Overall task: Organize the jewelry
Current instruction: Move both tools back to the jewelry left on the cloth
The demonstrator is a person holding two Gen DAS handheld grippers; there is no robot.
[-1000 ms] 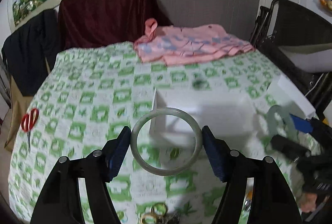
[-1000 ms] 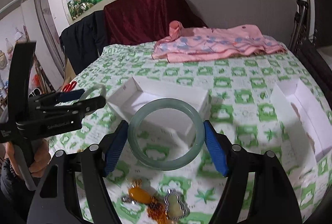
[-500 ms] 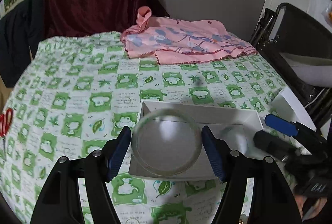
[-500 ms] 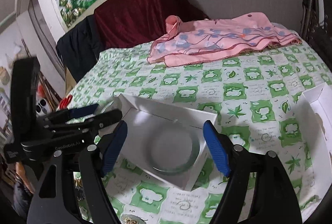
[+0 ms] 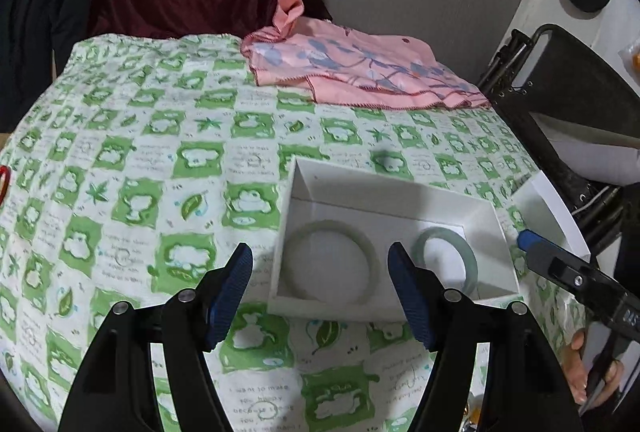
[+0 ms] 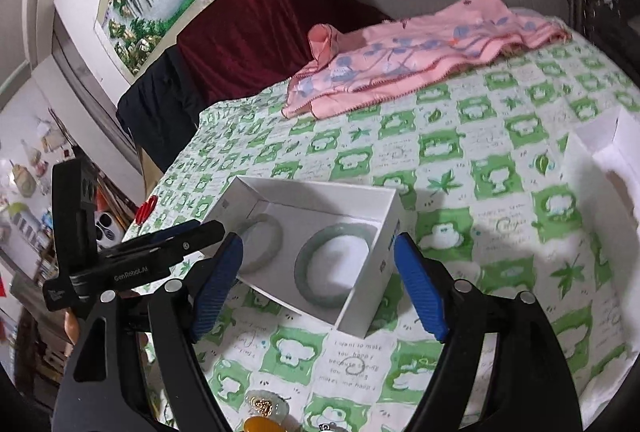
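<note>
A white open box (image 5: 380, 188) (image 6: 376, 268) stands on the green-checked cloth. Two bangles lie flat in it side by side: a pale one (image 5: 328, 227) (image 6: 272, 236) and a greener one (image 5: 442, 233) (image 6: 303, 274). My left gripper (image 5: 320, 272) hangs open just above the box's near edge, the pale bangle below and clear of its pads. My right gripper (image 6: 318, 252) is open over the green bangle, pads apart from it. Each view catches a finger of the other gripper: the right one's (image 5: 560, 270), the left one's (image 6: 172, 244), which hides part of the pale bangle.
A second white box (image 5: 540, 204) (image 6: 600, 160) sits to the right. A pink cloth (image 5: 360, 68) lies at the back, red scissors (image 6: 146, 208) at the left edge. Loose pendants (image 6: 264, 406) lie near me. A black folding chair (image 5: 580, 92) stands at the right.
Both bangles were gripped between the pads above the cloth; now they lie in the box, free of the pads. Both grippers moved forward and down over the box.
</note>
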